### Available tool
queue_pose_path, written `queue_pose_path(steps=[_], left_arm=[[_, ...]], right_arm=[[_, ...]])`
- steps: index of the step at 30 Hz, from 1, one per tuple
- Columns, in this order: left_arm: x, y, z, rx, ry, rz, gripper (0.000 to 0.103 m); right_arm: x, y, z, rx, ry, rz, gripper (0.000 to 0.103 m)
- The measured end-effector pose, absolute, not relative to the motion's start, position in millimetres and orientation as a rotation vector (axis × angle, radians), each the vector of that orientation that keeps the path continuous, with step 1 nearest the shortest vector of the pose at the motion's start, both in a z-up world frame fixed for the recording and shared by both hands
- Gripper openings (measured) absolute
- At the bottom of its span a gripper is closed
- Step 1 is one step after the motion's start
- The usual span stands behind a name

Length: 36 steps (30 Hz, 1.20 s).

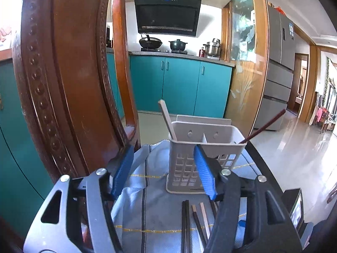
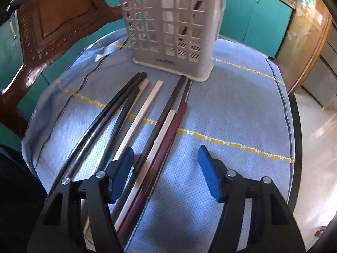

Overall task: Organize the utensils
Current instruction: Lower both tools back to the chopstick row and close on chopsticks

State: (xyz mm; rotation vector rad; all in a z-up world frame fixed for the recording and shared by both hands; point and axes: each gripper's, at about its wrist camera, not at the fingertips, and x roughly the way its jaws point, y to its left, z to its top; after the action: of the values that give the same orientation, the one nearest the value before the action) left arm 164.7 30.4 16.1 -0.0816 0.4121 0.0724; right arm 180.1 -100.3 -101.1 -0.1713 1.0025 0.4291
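A white slotted utensil holder [image 1: 202, 147] [image 2: 170, 27] stands on a blue cloth. A pale chopstick [image 1: 167, 119] leans in its left compartment and a dark red one [image 1: 265, 125] in its right. Several loose chopsticks, black [image 2: 118, 109], pale [image 2: 145, 107] and dark red [image 2: 168, 135], lie side by side on the cloth in front of the holder; their near ends show in the left wrist view [image 1: 195, 217]. My left gripper [image 1: 164, 168] hovers open before the holder, empty. My right gripper [image 2: 166, 168] is open low over the chopsticks, and its pads touch none of them.
The blue cloth [image 2: 231, 109] covers a small round dark table [image 2: 294, 126]. A carved wooden chair back [image 1: 69, 80] rises close on the left. Teal kitchen cabinets [image 1: 181, 84] and a stove with pots stand behind, and a shiny tiled floor [image 1: 294, 147] lies to the right.
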Motion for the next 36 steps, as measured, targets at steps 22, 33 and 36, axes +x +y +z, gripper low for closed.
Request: queue_pose_path(steps=[22, 33, 36], left_arm=[[174, -8, -16, 0.017, 0.549, -0.015, 0.064], [178, -14, -35, 0.044, 0.636, -0.007, 0.065], [178, -10, -40, 0.035, 0.658, -0.001, 0.065]], right_arm=[[204, -159, -99, 0.175, 1.078, 0.306, 0.007], [195, -143, -97, 0.092, 1.059, 0.357, 0.034], [192, -134, -97, 0.020, 1.036, 0.345, 0.034]])
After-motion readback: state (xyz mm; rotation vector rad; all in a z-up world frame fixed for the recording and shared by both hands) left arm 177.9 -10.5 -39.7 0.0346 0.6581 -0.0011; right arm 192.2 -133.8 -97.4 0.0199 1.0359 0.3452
